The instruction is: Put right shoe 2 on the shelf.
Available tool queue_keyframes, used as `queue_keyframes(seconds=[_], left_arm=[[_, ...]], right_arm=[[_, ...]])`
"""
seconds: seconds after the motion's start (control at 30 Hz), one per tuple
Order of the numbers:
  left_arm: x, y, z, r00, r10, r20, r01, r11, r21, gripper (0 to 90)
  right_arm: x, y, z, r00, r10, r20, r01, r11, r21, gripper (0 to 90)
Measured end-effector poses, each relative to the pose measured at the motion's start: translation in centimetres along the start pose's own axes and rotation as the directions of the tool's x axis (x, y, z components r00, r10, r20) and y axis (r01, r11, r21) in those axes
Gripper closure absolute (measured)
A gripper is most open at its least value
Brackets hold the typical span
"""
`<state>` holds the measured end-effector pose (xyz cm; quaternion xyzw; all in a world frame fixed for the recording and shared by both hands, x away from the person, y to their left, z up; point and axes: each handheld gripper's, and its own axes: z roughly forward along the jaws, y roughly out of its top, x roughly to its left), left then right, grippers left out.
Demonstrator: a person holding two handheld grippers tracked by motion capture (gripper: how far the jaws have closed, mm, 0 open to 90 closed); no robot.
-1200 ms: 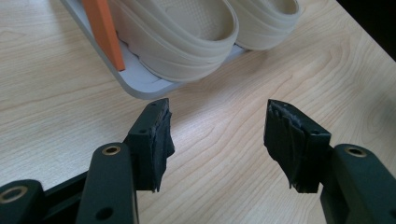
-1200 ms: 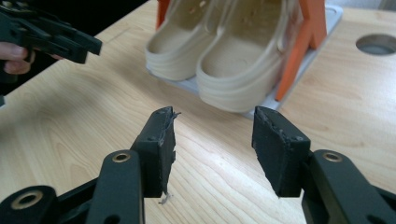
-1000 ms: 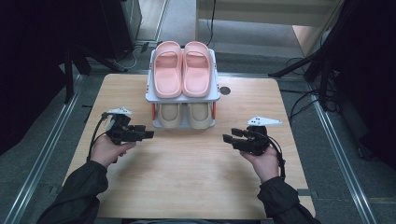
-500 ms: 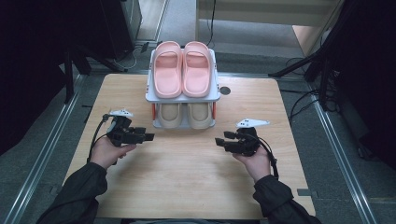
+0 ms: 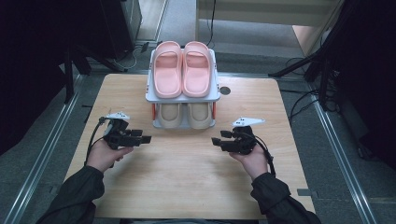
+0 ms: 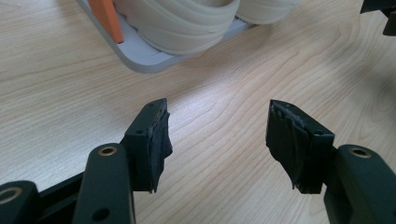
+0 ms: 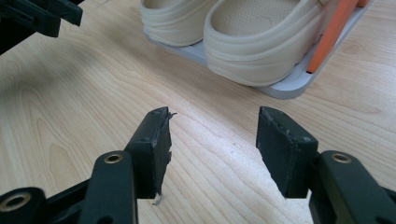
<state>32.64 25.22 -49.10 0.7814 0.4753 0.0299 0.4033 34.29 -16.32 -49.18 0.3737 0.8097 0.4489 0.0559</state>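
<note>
Both grippers hovered low over the wooden table [image 5: 187, 186], and nothing was between the fingers of either one. The left gripper [image 6: 217, 135] had its jaws spread wide, with only bare wood in the gap. The right gripper [image 7: 212, 144] stood open as well; its jaws had just been opening further, and they were empty.

The things nearest to them were the beige slippers [image 7: 252, 37] on the lower shelf of the small shoe rack [image 5: 182, 95]. The pink slippers [image 5: 182, 67] lay on the upper shelf. Seen from the right gripper, the beige pair was ahead of the fingertips and a little to the right, near but not touching. Seen from the left gripper, one beige slipper [image 6: 182, 25] was ahead and slightly left of the fingers, just behind the grey shelf edge [image 6: 140, 58].

To do this step well, I think the right gripper should stay wide and approach the heel of the nearer slipper level with the shelf (the orange post [image 7: 334, 32] stood close beside it). One finger should go inside the heel wall and one outside, before closing. The material looked soft, so a gentle squeeze would probably be enough.
</note>
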Motion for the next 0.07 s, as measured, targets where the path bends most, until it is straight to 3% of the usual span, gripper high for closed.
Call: queue_keyframes(seconds=[0.07], left_arm=[[0.03,-0.16,-0.07,1.0000,-0.005,0.001,0.005,1.0000,-0.001,39.4]], right_arm=[[0.03,0.09,0.11,1.0000,-0.005,-0.001,0.005,1.000,0.001,45.2]])
